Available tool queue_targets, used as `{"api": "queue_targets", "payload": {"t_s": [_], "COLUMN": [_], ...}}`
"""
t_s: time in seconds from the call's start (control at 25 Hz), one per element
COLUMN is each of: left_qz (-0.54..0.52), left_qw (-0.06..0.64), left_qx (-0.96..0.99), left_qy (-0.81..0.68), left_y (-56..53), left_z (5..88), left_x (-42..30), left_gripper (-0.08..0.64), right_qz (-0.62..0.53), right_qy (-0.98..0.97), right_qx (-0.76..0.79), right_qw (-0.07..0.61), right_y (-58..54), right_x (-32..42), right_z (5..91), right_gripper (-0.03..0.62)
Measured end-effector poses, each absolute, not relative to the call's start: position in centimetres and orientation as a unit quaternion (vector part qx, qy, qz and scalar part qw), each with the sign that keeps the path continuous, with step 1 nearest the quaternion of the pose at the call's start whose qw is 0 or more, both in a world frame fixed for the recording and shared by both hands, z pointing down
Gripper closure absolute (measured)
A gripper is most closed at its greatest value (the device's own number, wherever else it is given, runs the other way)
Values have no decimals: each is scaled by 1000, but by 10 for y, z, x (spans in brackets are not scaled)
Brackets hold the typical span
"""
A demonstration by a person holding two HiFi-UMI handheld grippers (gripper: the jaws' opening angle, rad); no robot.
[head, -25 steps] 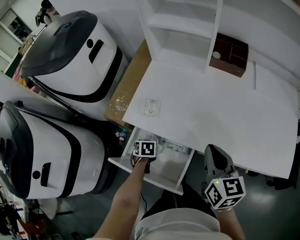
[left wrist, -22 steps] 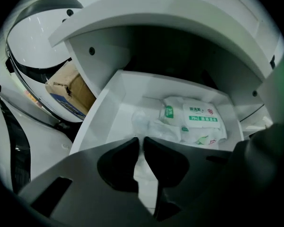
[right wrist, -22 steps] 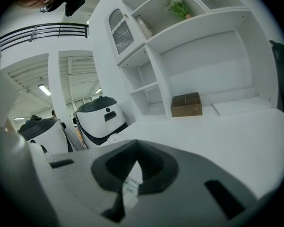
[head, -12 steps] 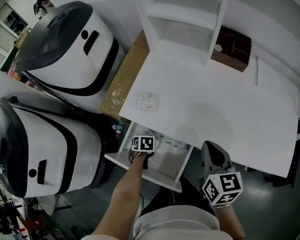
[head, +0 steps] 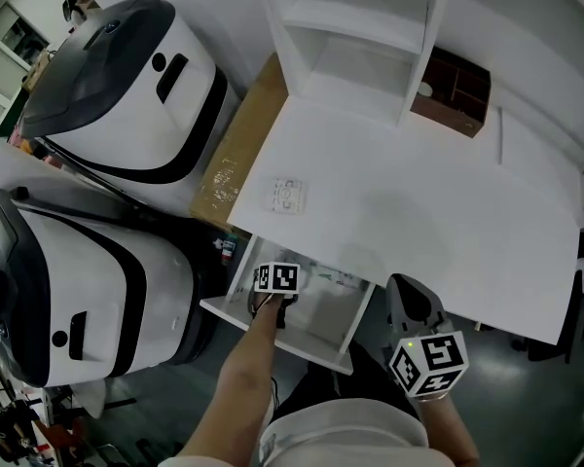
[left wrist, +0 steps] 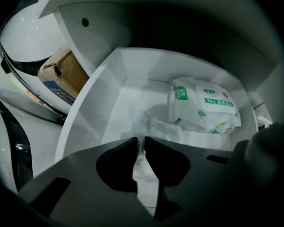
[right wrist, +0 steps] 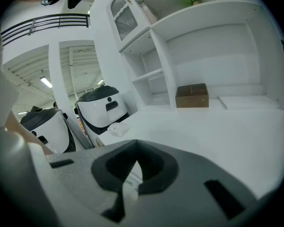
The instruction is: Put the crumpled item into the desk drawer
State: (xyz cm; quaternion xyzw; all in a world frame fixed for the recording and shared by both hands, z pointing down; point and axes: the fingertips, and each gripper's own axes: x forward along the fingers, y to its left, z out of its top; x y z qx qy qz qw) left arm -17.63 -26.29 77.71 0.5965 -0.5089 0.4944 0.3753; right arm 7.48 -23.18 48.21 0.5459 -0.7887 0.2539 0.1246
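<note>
Though unreadable, green-lettered packet (left wrist: pixel 203 107) in drawer (left wrist: pixel 151 65)

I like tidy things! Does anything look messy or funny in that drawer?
Only the crumpled item, scrunched and pinched in the left gripper inside the open drawer. The wipes pack looks fine.

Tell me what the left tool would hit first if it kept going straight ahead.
Probably the white floor of the drawer, just beyond the crumpled wrapper that the left tool grips. The wipes pack lies right of that line. Depth is hard to judge.
</note>
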Motion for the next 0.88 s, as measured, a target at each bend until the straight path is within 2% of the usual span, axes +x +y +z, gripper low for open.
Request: {"api": "queue_targets", "payload": {"t_s": [0.36,0.88], "left_qz": [452,354], "left_qw": [385,318], "left_qx": [600,654], "left_qy": [-536,-589], "left_y": [-270,-288], "left_z": [757,668], "left_x": [-176,-165], "left_gripper": [465,489], "right_qz": [256,255], "right_qy": [-795,-818], "right_qx": [535,502], "right_qw": [127,117], "right_y": [-232,-229], "right_x": [67,44], "right_z": [484,478], "right_gripper": [591,591]}}
